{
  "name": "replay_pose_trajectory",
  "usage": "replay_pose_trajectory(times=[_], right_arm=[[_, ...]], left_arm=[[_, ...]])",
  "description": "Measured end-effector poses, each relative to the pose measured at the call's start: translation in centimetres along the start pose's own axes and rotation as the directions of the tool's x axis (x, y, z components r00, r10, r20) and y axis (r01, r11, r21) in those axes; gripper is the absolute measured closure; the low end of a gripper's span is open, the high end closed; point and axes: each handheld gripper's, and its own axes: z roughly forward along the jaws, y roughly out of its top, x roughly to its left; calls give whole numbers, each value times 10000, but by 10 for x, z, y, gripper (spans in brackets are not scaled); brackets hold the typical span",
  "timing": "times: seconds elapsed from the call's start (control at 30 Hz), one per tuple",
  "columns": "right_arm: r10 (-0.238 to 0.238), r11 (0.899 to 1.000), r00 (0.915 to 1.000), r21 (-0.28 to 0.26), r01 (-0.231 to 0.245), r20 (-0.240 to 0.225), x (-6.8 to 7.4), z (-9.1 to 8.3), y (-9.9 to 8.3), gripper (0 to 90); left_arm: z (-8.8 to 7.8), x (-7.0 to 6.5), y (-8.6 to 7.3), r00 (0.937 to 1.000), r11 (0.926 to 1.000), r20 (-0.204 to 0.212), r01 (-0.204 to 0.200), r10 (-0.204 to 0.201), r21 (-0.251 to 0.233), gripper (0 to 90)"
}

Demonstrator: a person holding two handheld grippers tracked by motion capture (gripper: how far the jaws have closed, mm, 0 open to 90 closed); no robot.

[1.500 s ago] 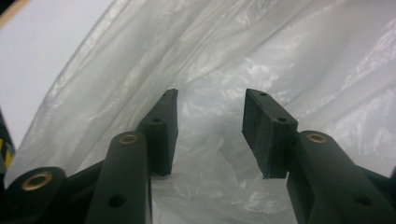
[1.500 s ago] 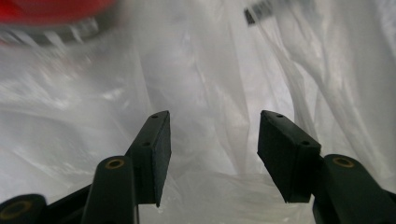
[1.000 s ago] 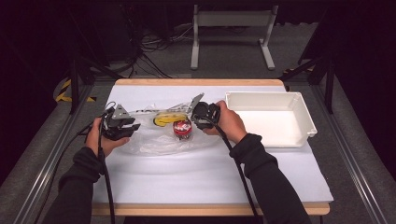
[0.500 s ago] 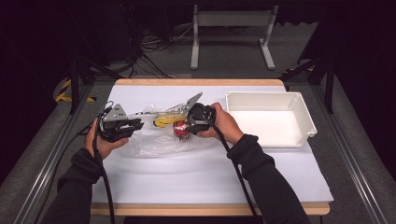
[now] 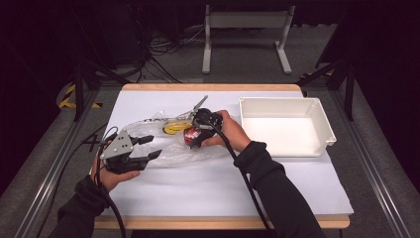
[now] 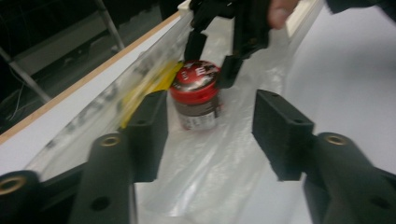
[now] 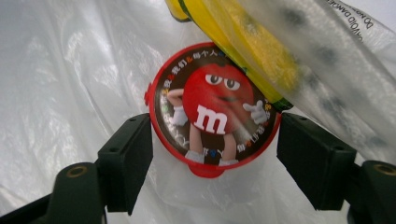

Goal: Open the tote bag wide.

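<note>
Lying on the white-covered tabletop [image 5: 208, 183], a crumpled clear plastic bag [image 5: 163, 148] is spreading between the person's two hands, and a small round jar with a red lid printed with a red candy figure [image 5: 191, 136] is standing on the plastic near the bag's right end. Beside the jar, a yellow packet [image 5: 174, 127] is showing through the film toward the tabletop's far side.

The right gripper [image 5: 198, 134] is pointing down at the jar; in the right gripper view its jaws are standing either side of the red lid [image 7: 212, 109], having just been opening, and the pads are sitting apart from the rim rather than pressing on it. The left gripper [image 5: 150, 147] is hovering over the bag's left end, well apart from the jar, its jaws having just been opening too, with nothing clamped between them; the left gripper view is looking along the plastic toward the jar [image 6: 195, 95] and the right gripper [image 6: 217, 56] beyond it.

A white rectangular plastic tray [image 5: 317, 146] is sitting at the right side of the tabletop, near the person's right hand [image 5: 230, 133].
</note>
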Motion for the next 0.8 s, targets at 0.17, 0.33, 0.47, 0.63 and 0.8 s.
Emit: replay_pose_trajectory(times=[0.17, 0.33, 0.47, 0.63, 0.8], right_arm=[[380, 9992, 9992, 104, -379, -121, -1, 4, 3, 245], [572, 9978, 9982, 348, -565, -196, -1, 10, 9, 250], [586, 9968, 9979, 554, -570, -278, -3, 11, 13, 250], [666, 9945, 9965, 845, -621, -506, -6, 13, 16, 246], [622, 9936, 9971, 969, -577, -442, -3, 13, 20, 243]], left_arm=[[-5, -25, -27, 9988, 9987, -340, 326, -339, -385, 271], [2, -37, -57, 9961, 9997, -856, 235, -226, 98, 211], [8, -35, -73, 9942, 9984, -964, 510, -484, 247, 190], [18, -26, -87, 9947, 9959, -846, 640, -586, 634, 192], [22, -26, -89, 9950, 9938, -852, 600, -521, 932, 177]])
